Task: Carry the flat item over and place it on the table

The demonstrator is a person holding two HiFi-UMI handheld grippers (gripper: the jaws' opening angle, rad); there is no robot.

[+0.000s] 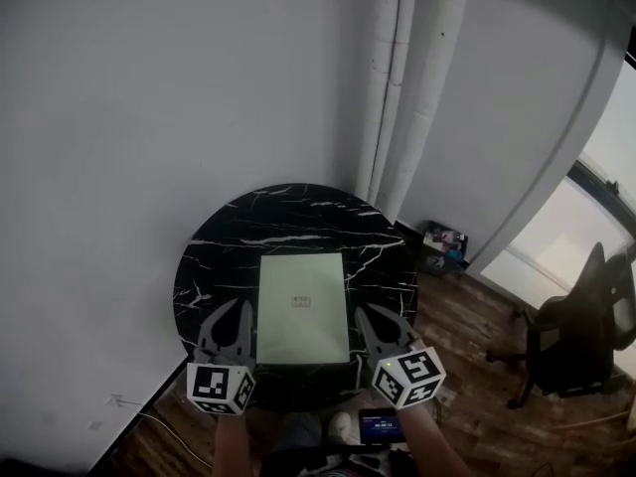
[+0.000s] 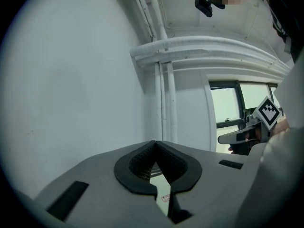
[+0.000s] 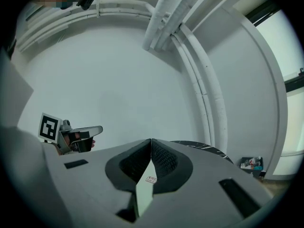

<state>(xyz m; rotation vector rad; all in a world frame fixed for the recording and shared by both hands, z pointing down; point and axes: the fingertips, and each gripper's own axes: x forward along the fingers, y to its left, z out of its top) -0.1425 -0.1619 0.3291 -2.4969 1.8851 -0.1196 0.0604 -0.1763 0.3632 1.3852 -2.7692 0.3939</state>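
Observation:
A pale green flat item (image 1: 303,308) with a small label at its middle lies flat on the round black marble table (image 1: 298,217), toward the near side. My left gripper (image 1: 238,306) hovers just off its left edge and my right gripper (image 1: 363,312) just off its right edge. Both point away from me. In the left gripper view the left gripper (image 2: 155,142) has its jaws together at the tip, and a strip of the item (image 2: 164,194) shows below through the gap. The right gripper (image 3: 151,140) is the same, with the item (image 3: 145,189) beneath it. Neither pinches anything.
A white wall and vertical white pipes (image 1: 397,87) stand behind the table. On the wooden floor to the right are a small box of clutter (image 1: 443,246) and a dark office chair (image 1: 571,336). A window runs along the far right.

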